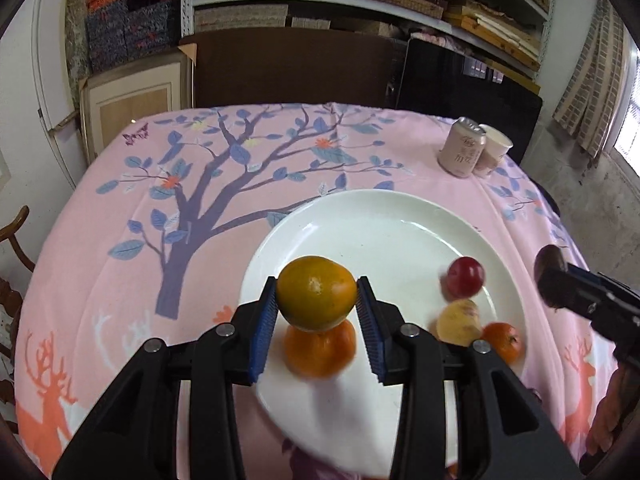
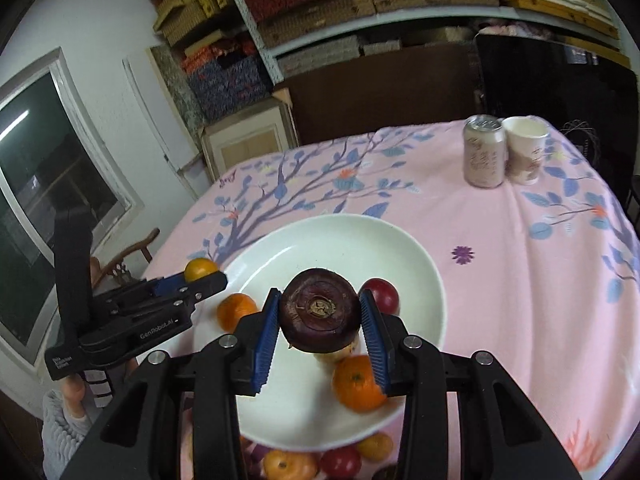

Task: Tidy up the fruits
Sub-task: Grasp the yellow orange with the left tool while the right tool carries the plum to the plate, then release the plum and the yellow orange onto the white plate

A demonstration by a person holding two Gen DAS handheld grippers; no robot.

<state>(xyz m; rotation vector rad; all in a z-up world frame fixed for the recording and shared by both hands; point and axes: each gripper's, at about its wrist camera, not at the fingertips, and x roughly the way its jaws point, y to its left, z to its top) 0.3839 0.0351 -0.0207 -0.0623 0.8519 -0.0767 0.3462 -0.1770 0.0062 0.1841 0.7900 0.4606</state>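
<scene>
Pink tablecloth (image 1: 280, 168) carries a purple tree with blue leaves, orange deer near the edge; plain white plate (image 1: 384, 216) holds an orange mandarin (image 1: 320, 350), a red plum (image 1: 465, 276) and a pale yellow fruit (image 1: 458, 322); far right, a pink can (image 2: 483, 152) beside a pink-and-white cup (image 2: 524, 150).

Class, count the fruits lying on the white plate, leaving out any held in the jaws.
4: an orange near the plate's left side, a red plum, a yellowish fruit and a small orange on its right. The grippers may hide others.
</scene>
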